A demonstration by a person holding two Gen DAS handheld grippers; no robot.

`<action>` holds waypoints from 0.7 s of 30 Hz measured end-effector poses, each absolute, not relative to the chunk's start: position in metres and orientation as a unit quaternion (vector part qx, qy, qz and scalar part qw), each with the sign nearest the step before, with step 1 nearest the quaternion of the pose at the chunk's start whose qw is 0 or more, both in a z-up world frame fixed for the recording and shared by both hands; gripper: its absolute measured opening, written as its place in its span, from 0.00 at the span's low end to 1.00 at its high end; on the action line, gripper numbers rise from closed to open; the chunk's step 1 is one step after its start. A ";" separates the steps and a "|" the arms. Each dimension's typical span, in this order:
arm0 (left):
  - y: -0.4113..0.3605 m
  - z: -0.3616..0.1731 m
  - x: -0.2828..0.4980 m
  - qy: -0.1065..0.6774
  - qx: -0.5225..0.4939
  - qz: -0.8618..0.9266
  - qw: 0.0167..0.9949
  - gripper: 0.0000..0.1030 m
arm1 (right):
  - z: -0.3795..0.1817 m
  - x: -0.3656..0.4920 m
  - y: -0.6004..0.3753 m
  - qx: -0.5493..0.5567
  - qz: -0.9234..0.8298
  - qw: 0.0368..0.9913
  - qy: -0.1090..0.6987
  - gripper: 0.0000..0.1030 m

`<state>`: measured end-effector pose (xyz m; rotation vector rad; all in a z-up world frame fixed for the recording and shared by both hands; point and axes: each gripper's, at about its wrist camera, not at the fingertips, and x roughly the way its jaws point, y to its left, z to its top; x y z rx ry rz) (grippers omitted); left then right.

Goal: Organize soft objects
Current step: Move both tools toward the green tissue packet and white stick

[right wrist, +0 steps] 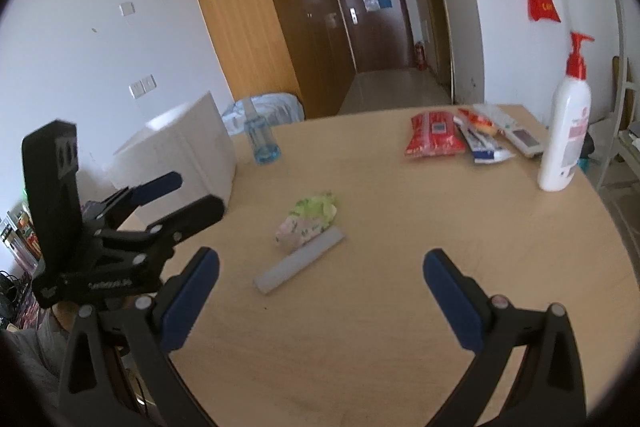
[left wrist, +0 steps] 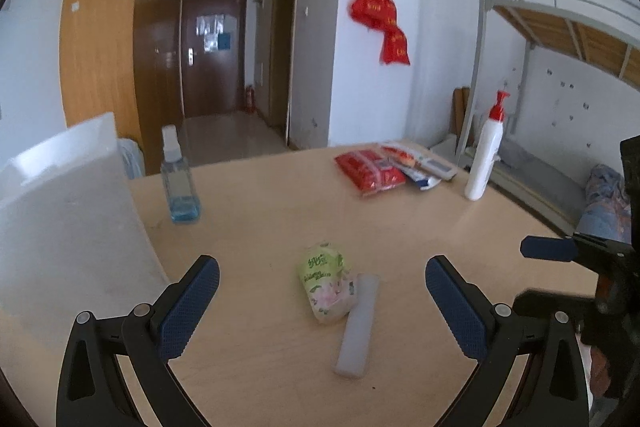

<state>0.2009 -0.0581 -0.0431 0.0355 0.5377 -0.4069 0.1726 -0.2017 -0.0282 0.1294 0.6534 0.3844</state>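
We saw tissue pack mid-frame, ahead between left gripper jaws | long axis running away | both grippers' jaws apart, right gripper empty.

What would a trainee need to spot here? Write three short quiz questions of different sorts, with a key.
1. True or false: the left gripper is shut on the green-and-pink soft tissue pack.
2. Which lies against the flat grey foam strip? A) white pump bottle with red top B) the tissue pack C) clear bottle of blue liquid
3. Fill in: the red snack packet lies on the far part of the pale wooden ____.

Key: 1 false; 2 B; 3 table.
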 end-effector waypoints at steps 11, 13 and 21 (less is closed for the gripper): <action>-0.077 -0.073 0.259 0.329 0.044 -0.205 0.921 0.86 | -0.066 0.193 -0.188 0.051 0.189 0.908 0.371 1.00; -0.080 -0.078 0.265 0.334 0.048 -0.205 0.919 0.83 | -0.072 0.195 -0.187 0.044 0.186 0.905 0.379 1.00; -0.086 -0.097 0.289 0.373 0.043 -0.203 0.904 0.71 | -0.081 0.205 -0.191 0.059 0.196 0.899 0.388 1.00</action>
